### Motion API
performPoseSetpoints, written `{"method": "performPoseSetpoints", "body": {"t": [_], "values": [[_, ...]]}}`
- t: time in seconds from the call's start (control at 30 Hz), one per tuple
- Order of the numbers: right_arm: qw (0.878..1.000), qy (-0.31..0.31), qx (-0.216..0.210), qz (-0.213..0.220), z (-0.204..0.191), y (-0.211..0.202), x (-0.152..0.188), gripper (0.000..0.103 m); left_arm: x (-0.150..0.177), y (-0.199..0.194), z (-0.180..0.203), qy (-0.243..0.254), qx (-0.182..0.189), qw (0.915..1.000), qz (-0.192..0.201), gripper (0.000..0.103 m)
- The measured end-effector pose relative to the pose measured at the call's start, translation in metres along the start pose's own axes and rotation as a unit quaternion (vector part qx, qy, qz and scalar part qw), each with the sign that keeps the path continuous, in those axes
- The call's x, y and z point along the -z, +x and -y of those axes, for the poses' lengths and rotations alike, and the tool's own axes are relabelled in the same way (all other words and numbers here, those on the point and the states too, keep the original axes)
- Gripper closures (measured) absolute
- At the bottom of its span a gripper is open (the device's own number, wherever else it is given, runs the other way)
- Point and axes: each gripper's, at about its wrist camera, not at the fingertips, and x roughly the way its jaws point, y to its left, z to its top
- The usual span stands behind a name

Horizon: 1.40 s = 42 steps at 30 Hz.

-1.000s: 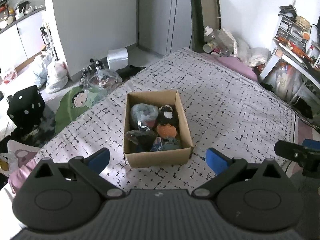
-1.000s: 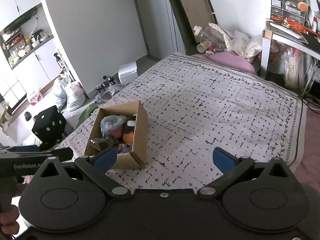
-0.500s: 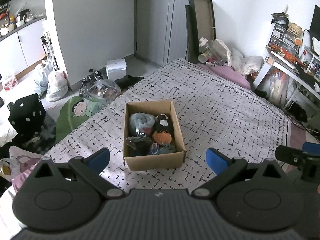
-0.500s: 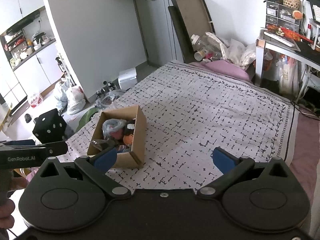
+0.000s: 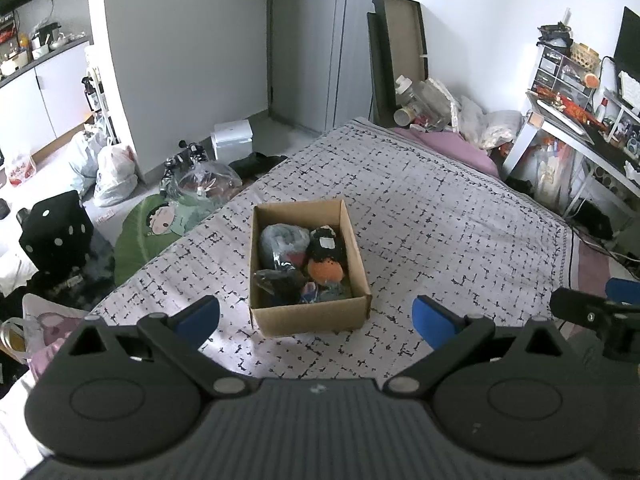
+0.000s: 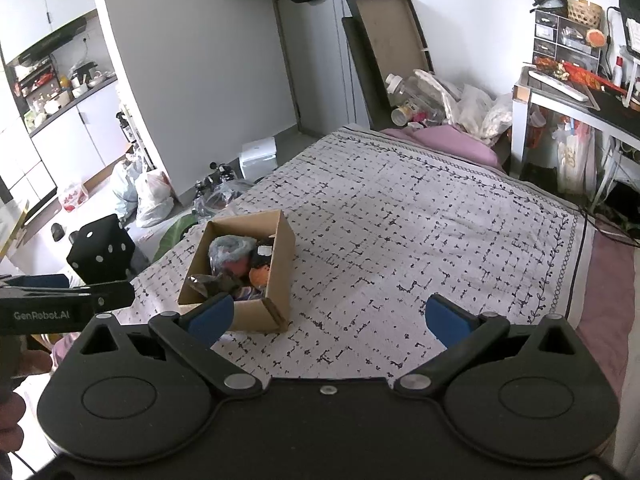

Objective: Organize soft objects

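A brown cardboard box (image 5: 308,316) stands on the patterned bedspread (image 5: 440,232). It holds several soft toys: a grey bagged one (image 5: 282,240), a black one (image 5: 326,244), an orange one (image 5: 326,270). My left gripper (image 5: 316,318) is open and empty, held back above the box's near side. My right gripper (image 6: 328,316) is open and empty, to the right of the box (image 6: 276,276), over the bedspread (image 6: 420,240). The toys also show in the right wrist view (image 6: 236,258).
A pink pillow (image 5: 452,148) and bags lie at the bed's far end. A white desk (image 5: 568,128) stands at the right. A black dice cushion (image 5: 56,232), a green cushion (image 5: 156,224) and plastic bags (image 5: 108,168) lie on the floor at the left.
Both grippers have pulled back and up from the box, so it looks smaller and farther. Both stay open and empty.
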Motion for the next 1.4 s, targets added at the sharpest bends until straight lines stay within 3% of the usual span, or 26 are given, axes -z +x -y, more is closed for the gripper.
{"method": "performPoseSetpoints", "body": {"t": [1.4], "values": [[1.000, 0.006, 0.006, -0.003, 0.0033, -0.0028, 0.0038, 0.000, 0.0051, -0.0042, 0.0079, 0.013, 0.000, 0.9999, 0.004, 0.001]]}}
